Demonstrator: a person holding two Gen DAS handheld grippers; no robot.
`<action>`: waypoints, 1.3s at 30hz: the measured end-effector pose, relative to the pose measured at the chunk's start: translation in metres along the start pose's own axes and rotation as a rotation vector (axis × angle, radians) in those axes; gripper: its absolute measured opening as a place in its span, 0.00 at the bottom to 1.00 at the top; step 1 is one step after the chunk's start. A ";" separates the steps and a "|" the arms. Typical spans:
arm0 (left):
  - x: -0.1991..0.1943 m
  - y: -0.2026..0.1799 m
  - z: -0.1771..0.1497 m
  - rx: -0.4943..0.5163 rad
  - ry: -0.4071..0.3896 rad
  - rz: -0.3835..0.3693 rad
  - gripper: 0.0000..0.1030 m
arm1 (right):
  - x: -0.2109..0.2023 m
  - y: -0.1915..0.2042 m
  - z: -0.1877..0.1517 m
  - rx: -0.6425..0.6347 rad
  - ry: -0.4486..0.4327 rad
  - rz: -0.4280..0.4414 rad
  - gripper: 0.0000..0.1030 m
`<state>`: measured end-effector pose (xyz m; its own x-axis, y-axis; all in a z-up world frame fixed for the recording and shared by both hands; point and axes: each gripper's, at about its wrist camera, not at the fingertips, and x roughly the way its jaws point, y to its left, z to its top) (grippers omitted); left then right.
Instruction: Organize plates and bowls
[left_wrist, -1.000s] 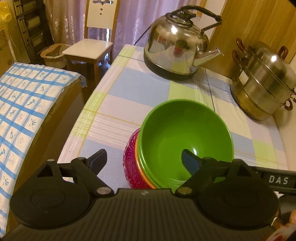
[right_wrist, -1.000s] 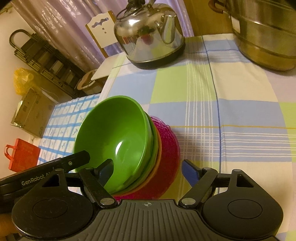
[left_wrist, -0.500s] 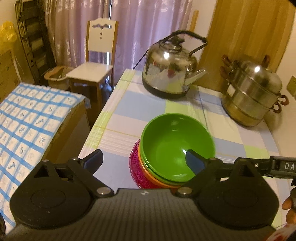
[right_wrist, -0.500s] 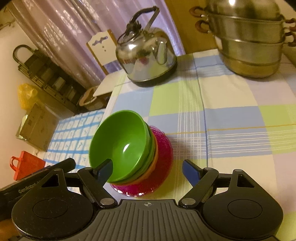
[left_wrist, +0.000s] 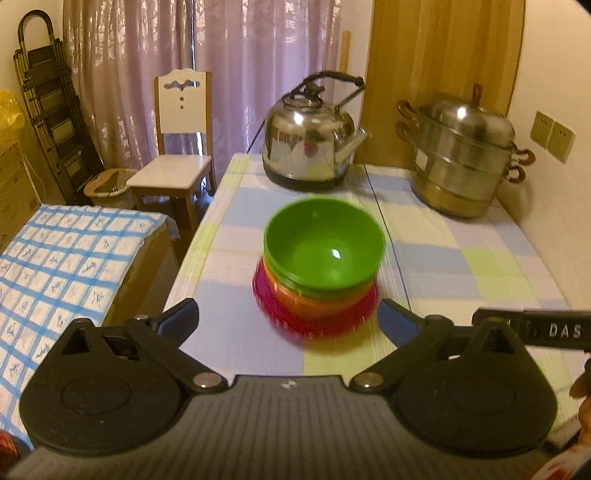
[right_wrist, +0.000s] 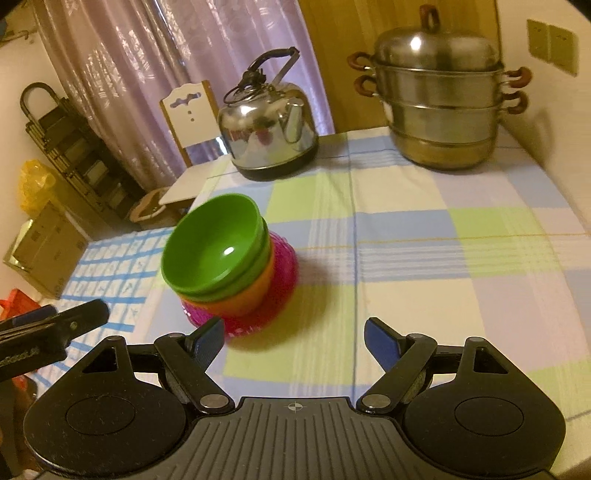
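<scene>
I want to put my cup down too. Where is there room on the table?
The biggest bare patch of tablecloth lies right of the stack of bowls and in front of the steamer pot. A narrower gap runs between the kettle and the bowls. The left edge beside the bowls is tight.

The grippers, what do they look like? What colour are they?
Both look alike: the left gripper and right gripper are black, with a ribbed grey-black body, two round discs, silver rivets and blue fingertip pads. White lettering reading "DAS" marks the right one's side.
</scene>
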<state>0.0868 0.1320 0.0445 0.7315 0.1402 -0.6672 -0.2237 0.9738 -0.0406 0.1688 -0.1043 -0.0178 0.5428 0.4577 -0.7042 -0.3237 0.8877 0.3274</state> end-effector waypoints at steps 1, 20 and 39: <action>-0.004 0.001 -0.006 -0.003 0.005 -0.008 1.00 | -0.004 0.000 -0.006 -0.002 -0.012 -0.014 0.80; -0.043 -0.008 -0.081 0.020 0.085 -0.002 1.00 | -0.047 0.012 -0.100 -0.058 -0.044 -0.077 0.80; -0.041 -0.011 -0.096 0.018 0.095 0.020 1.00 | -0.046 0.016 -0.112 -0.087 -0.036 -0.104 0.80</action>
<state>-0.0025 0.0980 0.0007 0.6624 0.1429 -0.7354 -0.2257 0.9741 -0.0141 0.0521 -0.1173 -0.0505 0.6036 0.3664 -0.7081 -0.3293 0.9234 0.1971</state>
